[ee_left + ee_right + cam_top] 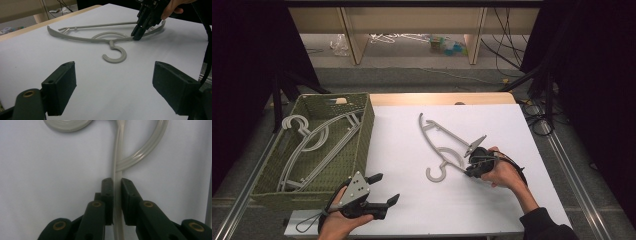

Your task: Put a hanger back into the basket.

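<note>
Lower left of the high view, the left gripper (383, 188) hangs wide and empty. Mid-frame, the right gripper (470, 165) pinches the smooth grey plastic hanger (439, 135) on the white sheet (412, 200); its own view shows pads apparently touching the arm. A woven green basket (367, 130) sits upper left.

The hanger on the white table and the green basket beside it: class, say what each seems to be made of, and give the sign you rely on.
Hanger: probably moulded plastic, matt grey; its arms show a smooth ribbed section and a rounded one-piece hook, with the right gripper shut on one arm.
Basket: seemingly plastic made to look woven, dull olive green; the walls show a regular mesh texture and a cut-out handle slot.
</note>
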Tool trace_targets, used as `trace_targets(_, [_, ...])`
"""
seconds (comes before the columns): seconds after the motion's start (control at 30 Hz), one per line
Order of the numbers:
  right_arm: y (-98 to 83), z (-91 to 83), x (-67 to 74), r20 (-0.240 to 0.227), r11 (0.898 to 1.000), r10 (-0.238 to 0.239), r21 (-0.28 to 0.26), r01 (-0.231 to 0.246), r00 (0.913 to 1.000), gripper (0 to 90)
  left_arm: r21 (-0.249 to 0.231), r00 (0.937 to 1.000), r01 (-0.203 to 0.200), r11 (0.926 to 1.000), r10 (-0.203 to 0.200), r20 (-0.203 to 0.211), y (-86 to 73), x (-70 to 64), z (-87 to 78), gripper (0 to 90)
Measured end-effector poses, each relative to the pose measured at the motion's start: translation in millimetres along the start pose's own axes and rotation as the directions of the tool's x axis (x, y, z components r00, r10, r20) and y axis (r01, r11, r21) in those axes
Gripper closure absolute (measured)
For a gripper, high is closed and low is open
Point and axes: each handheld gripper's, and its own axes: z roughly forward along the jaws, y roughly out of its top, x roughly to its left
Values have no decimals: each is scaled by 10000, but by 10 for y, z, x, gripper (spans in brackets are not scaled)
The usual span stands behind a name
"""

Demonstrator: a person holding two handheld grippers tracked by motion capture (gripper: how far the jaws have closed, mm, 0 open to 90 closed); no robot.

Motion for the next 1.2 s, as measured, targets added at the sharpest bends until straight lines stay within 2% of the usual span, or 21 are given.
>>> trace_targets(0.07, [3, -5, 1, -33, 9998, -218, -7, 218, 9998, 822, -42, 10000, 15, 10000, -15, 4, 1, 14, -3, 194])
trace_targets(0.13, [-4, -38, 18, -258, 9990, -422, 133, 426, 9988, 822, -2, 10000, -17, 10000, 17, -50, 2, 27, -5, 195])
trace_targets(0.2, [-9, -74, 38, -472, 9986, -534, -29, 533, 9975, 822, 4, 10000, 1, 10000, -1, -58, 3, 26, -3, 195])
trace_targets(0.3, [-16, -128, 91, -635, 9967, -811, -138, 804, 9947, 822, -2, 10000, 2, 10000, -2, -26, 4, 23, 15, 200])
trace_targets(0.4, [-31, -208, 200, -898, 9929, -1185, -192, 1173, 9889, 821, 209, 9998, -57, 9998, 62, -209, 2, 21, 49, 207])
trace_targets(0.43, [-37, -235, 236, -954, 9915, -1288, -296, 1265, 9871, 821, 279, 9994, -272, 9992, 278, -205, 9, 29, 59, 209])
trace_targets(0.47, [-43, -263, 271, -1001, 9904, -1363, -349, 1334, 9856, 821, 350, 9993, -244, 9991, 253, -259, 11, 21, 80, 212])
trace_targets(0.5, [-54, -290, 312, -1114, 9883, -1497, -456, 1454, 9824, 821, 406, 9986, -465, 9981, 474, -221, 16, 26, 109, 215])
trace_targets(0.57, [-75, -314, 369, -1404, 9851, -1673, -645, 1596, 9759, 821, 586, 9979, -556, 9967, 575, -307, 15, 17, 139, 236])
trace_targets(0.7, [-80, -294, 460, -1791, 9796, -1981, -702, 1884, 9637, 820, 1056, 9891, -1290, 9860, 1356, -580, -3, 25, 259, 278])
trace_targets(0.77, [-72, -292, 487, -1965, 9781, -2047, -797, 1925, 9589, 819, 1325, 9872, -1416, 9810, 1498, -547, -13, 26, 325, 284])
trace_targets(0.83, [-63, -293, 512, -2089, 9742, -2218, -887, 2074, 9524, 820, 1416, 9873, -1416, 9797, 1501, -511, -18, 6, 402, 288])
trace_targets(0.93, [-62, -283, 573, -2337, 9695, -2423, -946, 2260, 9416, 820, 1766, 9803, -1902, 9657, 1965, -192, -5, -27, 495, 295])
trace_targets(0.97, [-62, -280, 587, -2365, 9692, -2444, -910, 2290, 9404, 820, 1718, 9794, -1961, 9654, 2013, -134, -11, -49, 539, 303])
trace_targets(1.0, [-59, -274, 601, -2344, 9680, -2492, -914, 2339, 9397, 819, 1855, 9785, -2038, 9613, 2058, 87, -14, -60, 566, 318])
trace_targets(1.03, [-59, -277, 610, -2384, 9679, -2495, -908, 2342, 9386, 819, 2057, 9680, -2491, 9464, 2501, 213, -19, -68, 615, 330])
trace_targets(1.07, [-56, -276, 620, -2461, 9656, -2582, -958, 2416, 9342, 820, 2131, 9646, -2620, 9413, 2625, 265, -21, -71, 640, 330])
trace_targets(1.13, [-54, -282, 638, -2479, 9652, -2594, -1003, 2416, 9334, 820, 2239, 9567, -2895, 9306, 2888, 364, -21, -71, 700, 334])
trace_targets(1.17, [-52, -285, 652, -2552, 9631, -2676, -997, 2500, 9291, 820, 2301, 9516, -3051, 9241, 3055, 352, -13, -68, 734, 339])
trace_targets(1.2, [-47, -285, 667, -2521, 9601, -2775, -1063, 2585, 9271, 820, 2300, 9483, -3150, 9208, 3150, 380, -7, -70, 761, 344])
